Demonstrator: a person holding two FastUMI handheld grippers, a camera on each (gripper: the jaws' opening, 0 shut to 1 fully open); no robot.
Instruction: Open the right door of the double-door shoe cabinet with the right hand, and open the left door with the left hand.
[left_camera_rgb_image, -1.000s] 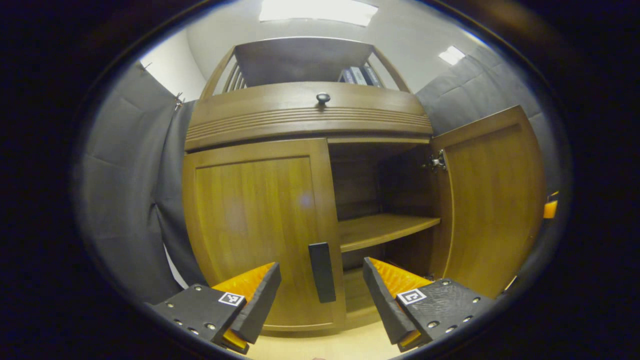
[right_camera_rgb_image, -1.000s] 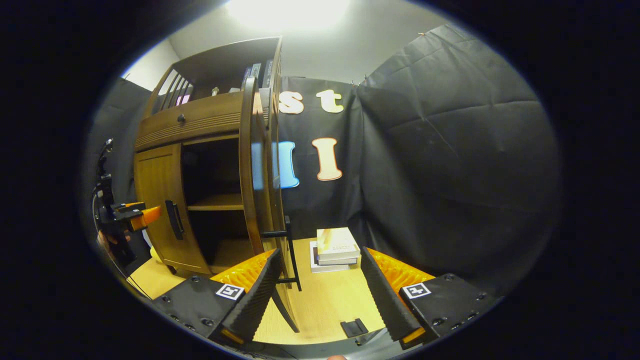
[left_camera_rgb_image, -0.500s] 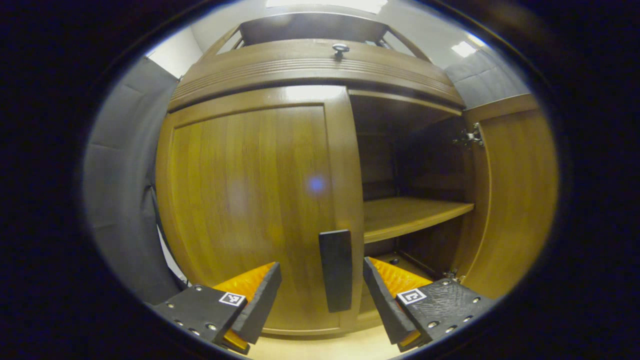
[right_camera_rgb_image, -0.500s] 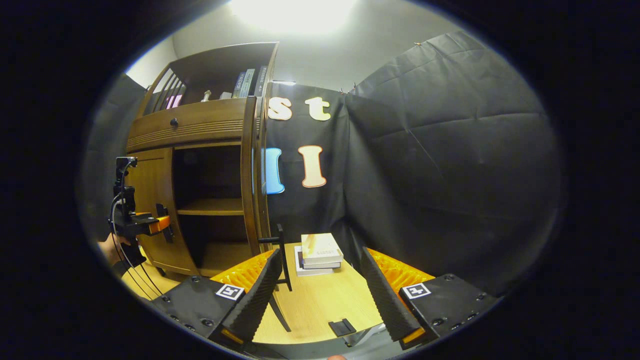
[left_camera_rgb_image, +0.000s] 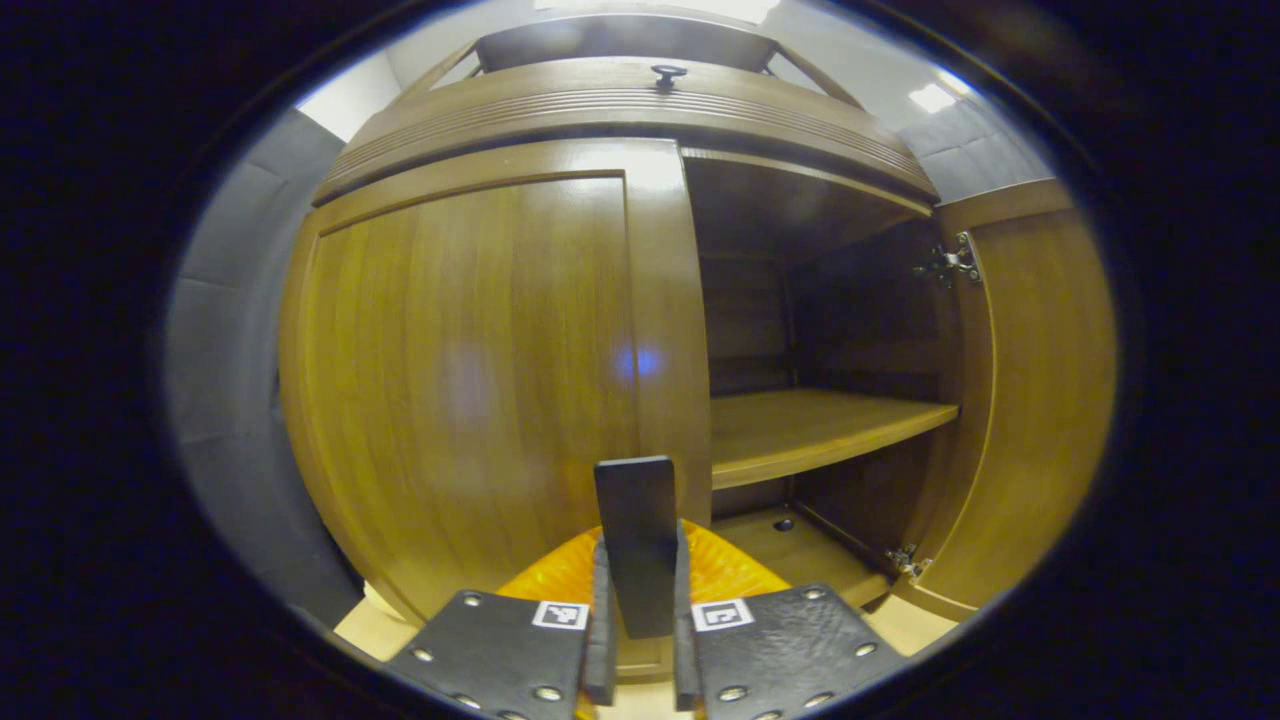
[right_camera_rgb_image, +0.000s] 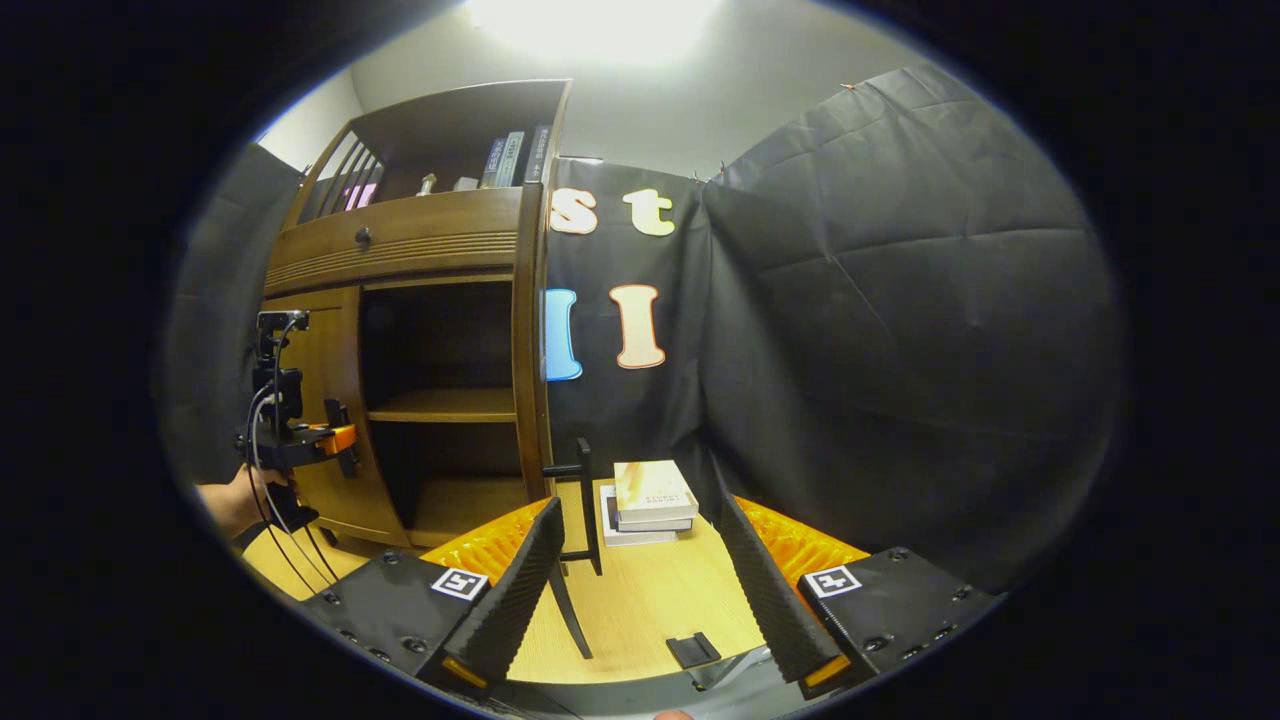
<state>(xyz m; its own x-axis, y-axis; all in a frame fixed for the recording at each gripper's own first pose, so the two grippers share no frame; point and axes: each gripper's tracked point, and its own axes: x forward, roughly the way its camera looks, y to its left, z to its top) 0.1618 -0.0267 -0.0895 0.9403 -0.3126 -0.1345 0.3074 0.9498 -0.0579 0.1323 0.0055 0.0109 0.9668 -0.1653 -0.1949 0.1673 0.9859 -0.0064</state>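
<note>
The brown wooden shoe cabinet (left_camera_rgb_image: 600, 110) stands close in the left gripper view. Its left door (left_camera_rgb_image: 450, 370) is closed. My left gripper (left_camera_rgb_image: 638, 640) is shut on that door's flat black handle (left_camera_rgb_image: 636, 520), one finger on each side. The right door (left_camera_rgb_image: 1040, 400) stands swung wide, baring an inner shelf (left_camera_rgb_image: 810, 430). In the right gripper view the right door (right_camera_rgb_image: 528, 340) shows edge-on with its black handle (right_camera_rgb_image: 585, 500) sticking out. My right gripper (right_camera_rgb_image: 640, 590) hangs open just in front of that handle, not touching it. The left gripper (right_camera_rgb_image: 325, 440) shows at the left door, held by a hand (right_camera_rgb_image: 235, 500).
A stack of books (right_camera_rgb_image: 650, 500) lies on the light wooden floor (right_camera_rgb_image: 640, 610) against the black cloth wall (right_camera_rgb_image: 900, 350), right of the open door. A small black piece (right_camera_rgb_image: 692, 650) lies on the floor. Books and small items stand on the cabinet's top shelf (right_camera_rgb_image: 500, 150).
My left gripper moved in onto the left door's handle and closed on it. My right gripper stayed open near the right door's handle and shifted only a little.
</note>
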